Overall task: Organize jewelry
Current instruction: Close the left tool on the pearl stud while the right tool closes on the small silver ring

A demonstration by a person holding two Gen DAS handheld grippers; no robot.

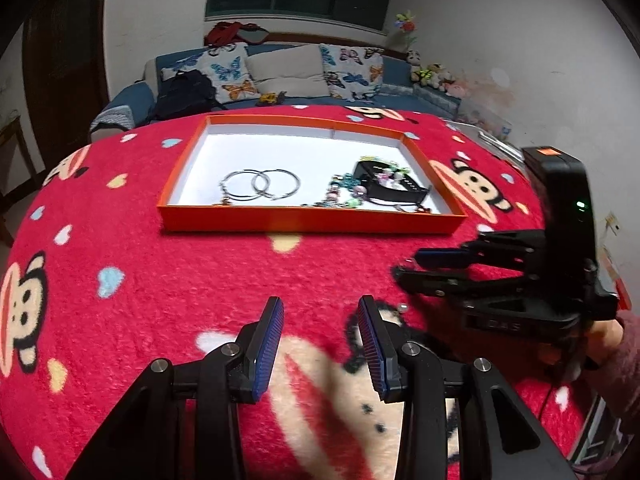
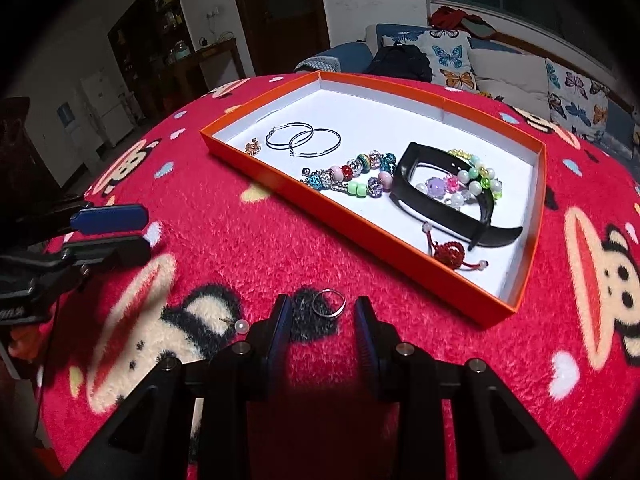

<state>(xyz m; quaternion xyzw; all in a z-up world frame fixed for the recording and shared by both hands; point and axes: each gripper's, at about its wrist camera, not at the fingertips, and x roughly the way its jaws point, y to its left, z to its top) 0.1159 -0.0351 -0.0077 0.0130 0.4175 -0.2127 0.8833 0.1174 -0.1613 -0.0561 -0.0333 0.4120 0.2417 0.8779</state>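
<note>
An orange tray [image 2: 360,232] with a white floor lies on the red cartoon blanket. It holds two silver hoop earrings [image 2: 304,140], a multicoloured bead bracelet [image 2: 352,176], a black wristband [image 2: 436,184], a pastel bead bracelet [image 2: 476,184], a red knotted cord [image 2: 450,254] and a small gold earring [image 2: 253,146]. A silver ring [image 2: 329,303] lies on the blanket between the tips of my open right gripper [image 2: 322,304]; the pads do not touch it. A pearl stud [image 2: 241,325] rests just left of it. My left gripper [image 1: 320,304] is open over bare blanket with nothing in it.
The tray [image 1: 312,218] is ahead of the left gripper, and the right gripper [image 1: 404,266] reaches in from the right, held by a hand in a pink sleeve [image 1: 616,344]. The pearl stud [image 1: 402,307] lies beside the left gripper's right finger. A sofa with butterfly cushions [image 1: 228,72] stands behind the table.
</note>
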